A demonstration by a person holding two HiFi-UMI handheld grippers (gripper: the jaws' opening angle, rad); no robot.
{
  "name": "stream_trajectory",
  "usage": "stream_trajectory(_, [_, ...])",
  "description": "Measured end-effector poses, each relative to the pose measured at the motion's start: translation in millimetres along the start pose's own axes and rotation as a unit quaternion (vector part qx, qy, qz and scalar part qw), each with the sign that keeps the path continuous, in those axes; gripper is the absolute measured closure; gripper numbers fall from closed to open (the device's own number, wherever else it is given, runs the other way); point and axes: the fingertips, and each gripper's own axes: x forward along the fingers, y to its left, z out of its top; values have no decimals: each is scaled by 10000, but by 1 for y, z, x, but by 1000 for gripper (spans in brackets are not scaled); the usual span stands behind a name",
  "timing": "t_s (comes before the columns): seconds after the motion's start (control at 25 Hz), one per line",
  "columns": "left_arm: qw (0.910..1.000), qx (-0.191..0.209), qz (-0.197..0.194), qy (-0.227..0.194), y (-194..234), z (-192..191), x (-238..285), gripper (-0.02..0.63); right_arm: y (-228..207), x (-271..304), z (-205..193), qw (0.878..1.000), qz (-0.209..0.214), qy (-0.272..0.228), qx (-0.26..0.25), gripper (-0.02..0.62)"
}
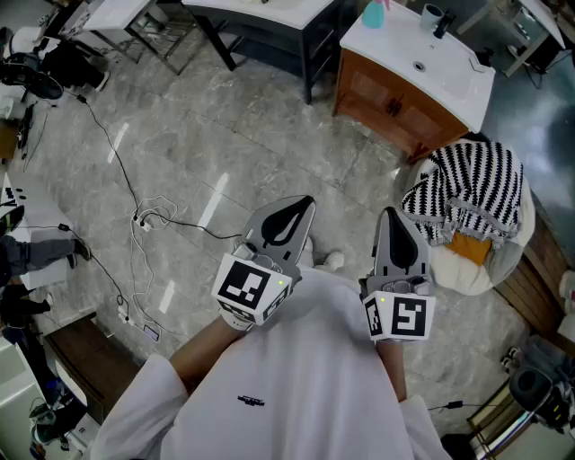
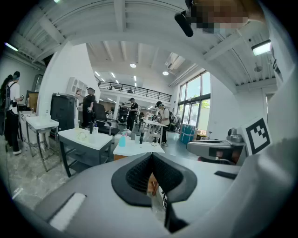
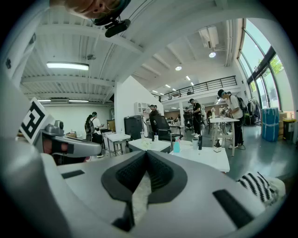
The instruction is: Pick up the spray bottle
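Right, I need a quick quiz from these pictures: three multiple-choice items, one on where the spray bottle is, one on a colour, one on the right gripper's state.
1. Where does the spray bottle stand?
A. On the floor.
B. On the white-topped cabinet.
C. On a wall shelf.

2. What colours are the stripes of the striped cloth?
A. Black and white.
B. Red and yellow.
C. Green and blue.

3. How is the right gripper?
A. Wide open.
B. Shut on the bottle.
C. Shut and empty.

Key: 1 B, it stands on the cabinet's white top; 2 A, the stripes are black and white; 3 C, its jaws meet with nothing between them.
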Motion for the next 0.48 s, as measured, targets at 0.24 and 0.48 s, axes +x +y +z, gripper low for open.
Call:
stream_trajectory(0.24, [10000,-31,31,-67,-2,-7,-8,600,-4,-10,-7,9999,-153,16,-6,591])
stream_trajectory(0.48, [9999,-6,39,-110,3,-6,-16,600,3,-12,-7,9999,-156,3,-15,591])
